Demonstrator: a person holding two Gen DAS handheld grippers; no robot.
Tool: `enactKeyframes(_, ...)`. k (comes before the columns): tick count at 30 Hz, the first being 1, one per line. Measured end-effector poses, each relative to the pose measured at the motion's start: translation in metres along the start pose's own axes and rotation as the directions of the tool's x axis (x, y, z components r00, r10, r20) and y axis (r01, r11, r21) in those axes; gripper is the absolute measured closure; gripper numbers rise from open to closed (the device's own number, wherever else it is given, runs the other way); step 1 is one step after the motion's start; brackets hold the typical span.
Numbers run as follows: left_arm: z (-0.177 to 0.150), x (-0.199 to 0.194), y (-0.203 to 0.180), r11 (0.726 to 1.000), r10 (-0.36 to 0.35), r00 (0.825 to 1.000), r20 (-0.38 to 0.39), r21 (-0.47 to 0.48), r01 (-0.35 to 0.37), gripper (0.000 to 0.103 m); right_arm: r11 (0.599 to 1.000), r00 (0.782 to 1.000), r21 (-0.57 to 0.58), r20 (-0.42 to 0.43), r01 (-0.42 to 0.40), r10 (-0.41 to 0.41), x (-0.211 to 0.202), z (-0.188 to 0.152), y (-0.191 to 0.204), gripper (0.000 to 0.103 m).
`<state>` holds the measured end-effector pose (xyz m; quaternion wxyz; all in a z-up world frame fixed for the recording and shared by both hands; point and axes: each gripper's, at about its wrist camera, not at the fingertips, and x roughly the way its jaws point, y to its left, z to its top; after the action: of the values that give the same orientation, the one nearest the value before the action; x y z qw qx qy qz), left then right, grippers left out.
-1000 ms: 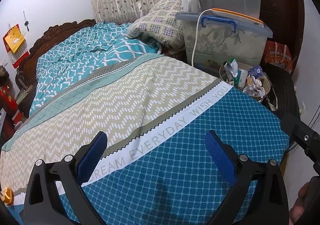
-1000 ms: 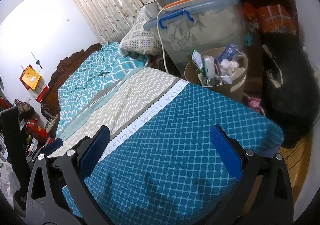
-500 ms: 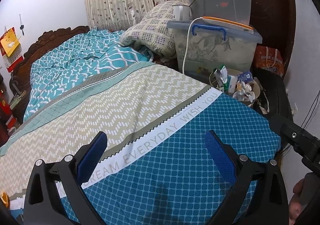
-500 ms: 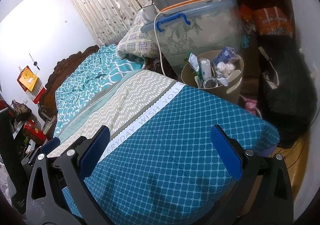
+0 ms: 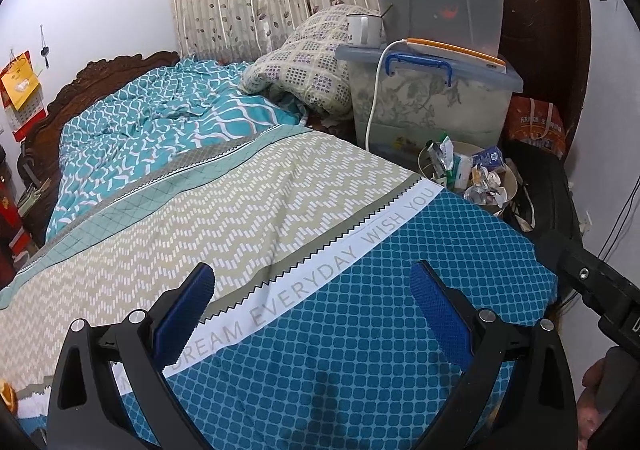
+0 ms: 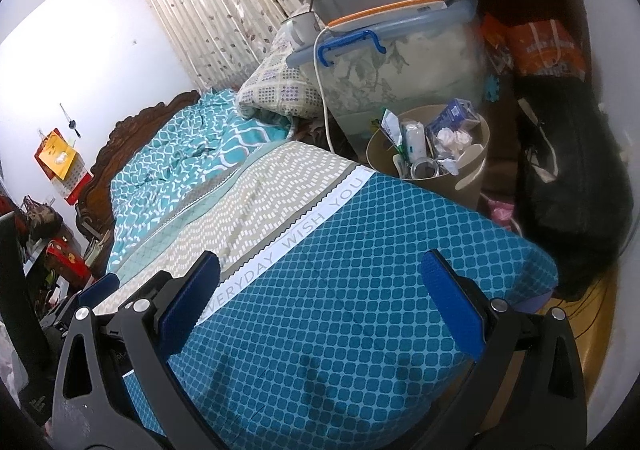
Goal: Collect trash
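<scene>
**Hovering over the bed, both grippers empty**

Pulling back a little from where it was a second ago, the left gripper (image 5: pixel 312 294) now sees more of the bed's foot, and the trash bin (image 5: pixel 424 157) sits lower and farther off in its view. The right gripper (image 6: pixel 320 282) has shifted slightly, so the trash bin (image 6: pixel 476 169) lies nearer the middle of its picture. Both grippers hang above the blue patterned bedspread (image 5: pixel 360 330) with jaws spread wide and nothing between them.

Counted: two grippers, one bin, two stacked plastic storage boxes (image 5: pixel 432 101), one mug (image 5: pixel 362 29) on the lower box's lid, one folded checked quilt (image 5: pixel 304 61). The bin stands on the floor just beside the bed's far corner, against the lower box, stuffed with wrappers and crumpled paper.
</scene>
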<state>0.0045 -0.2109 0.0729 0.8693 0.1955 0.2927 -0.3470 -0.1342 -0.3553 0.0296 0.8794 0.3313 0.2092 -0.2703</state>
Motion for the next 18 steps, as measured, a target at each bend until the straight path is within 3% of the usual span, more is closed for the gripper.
enactKeyframes(18,-0.003,-0.012,0.002,1.000,0.017,1.000,0.005,-0.004,-0.017,0.009,1.000,1.000,-0.012,0.019,0.000,0.000,-0.011,-0.002,0.007,0.004)
